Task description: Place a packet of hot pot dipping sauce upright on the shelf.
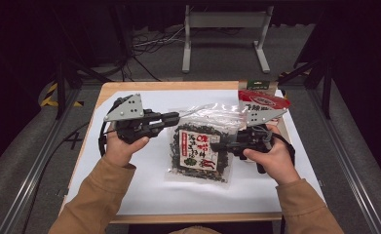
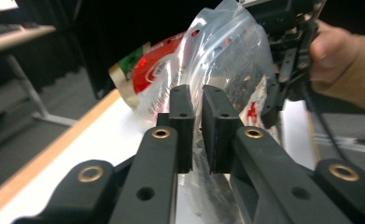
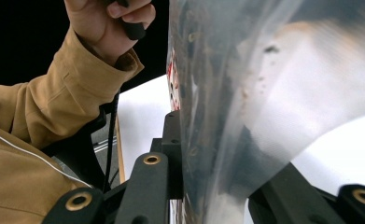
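Tabletop: seaweed bag (image 1: 201, 147) lengthwise toward person.

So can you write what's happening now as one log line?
left gripper: shut on clear bag | right gripper: shut on clear bag | red packet: behind

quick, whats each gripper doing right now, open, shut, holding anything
left gripper: nearly shut, pinching the edge of the clear snack bag.
right gripper: jaws on either side of the same bag; a firm grip cannot be told.

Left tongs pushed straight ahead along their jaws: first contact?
Probably nothing new: the left tongs already pinch the clear snack bag. Beyond its film, likely the right tongs, though depth is unclear.
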Demonstrator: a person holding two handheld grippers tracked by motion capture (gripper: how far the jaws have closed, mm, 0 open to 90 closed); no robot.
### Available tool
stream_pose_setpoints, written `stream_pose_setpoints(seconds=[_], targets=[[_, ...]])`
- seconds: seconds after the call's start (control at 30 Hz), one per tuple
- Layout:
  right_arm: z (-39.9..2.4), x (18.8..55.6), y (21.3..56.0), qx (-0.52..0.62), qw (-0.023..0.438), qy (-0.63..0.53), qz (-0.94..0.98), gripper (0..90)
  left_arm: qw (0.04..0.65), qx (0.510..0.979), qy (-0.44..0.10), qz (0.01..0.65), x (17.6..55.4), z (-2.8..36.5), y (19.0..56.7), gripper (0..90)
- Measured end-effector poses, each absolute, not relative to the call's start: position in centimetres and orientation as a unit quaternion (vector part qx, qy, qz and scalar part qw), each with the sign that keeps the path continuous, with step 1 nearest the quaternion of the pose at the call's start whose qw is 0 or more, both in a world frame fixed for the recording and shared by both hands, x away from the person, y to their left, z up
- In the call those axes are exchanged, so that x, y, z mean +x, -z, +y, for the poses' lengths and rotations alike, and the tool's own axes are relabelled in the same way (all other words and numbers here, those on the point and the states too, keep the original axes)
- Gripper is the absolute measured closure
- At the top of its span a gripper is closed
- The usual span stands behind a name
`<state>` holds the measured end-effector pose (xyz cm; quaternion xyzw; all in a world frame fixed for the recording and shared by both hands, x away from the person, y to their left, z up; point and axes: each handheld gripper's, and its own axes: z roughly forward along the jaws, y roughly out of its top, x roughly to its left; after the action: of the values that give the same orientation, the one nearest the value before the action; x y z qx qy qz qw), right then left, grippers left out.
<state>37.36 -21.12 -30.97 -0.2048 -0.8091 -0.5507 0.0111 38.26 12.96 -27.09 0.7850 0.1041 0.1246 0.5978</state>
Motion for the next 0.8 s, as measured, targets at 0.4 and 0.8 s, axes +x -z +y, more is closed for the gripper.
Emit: stream_pose_setpoints(seconds=[0.4, 0.8], targets=[[-23.9, 36.4, 29.4, -0.222, -0.037, 0.552, -0.803, 74.8, 0.573, 0.795, -0.123, 0.157, 38.4, 15.9, 28.7, 55.4], [-27.4, 35.5, 27.0, -0.243, -0.108, 0.54, -0.799, 74.7, 0.548, 0.797, -0.136, 0.213, 39.6, 19.1, 30.6, 51.8]])
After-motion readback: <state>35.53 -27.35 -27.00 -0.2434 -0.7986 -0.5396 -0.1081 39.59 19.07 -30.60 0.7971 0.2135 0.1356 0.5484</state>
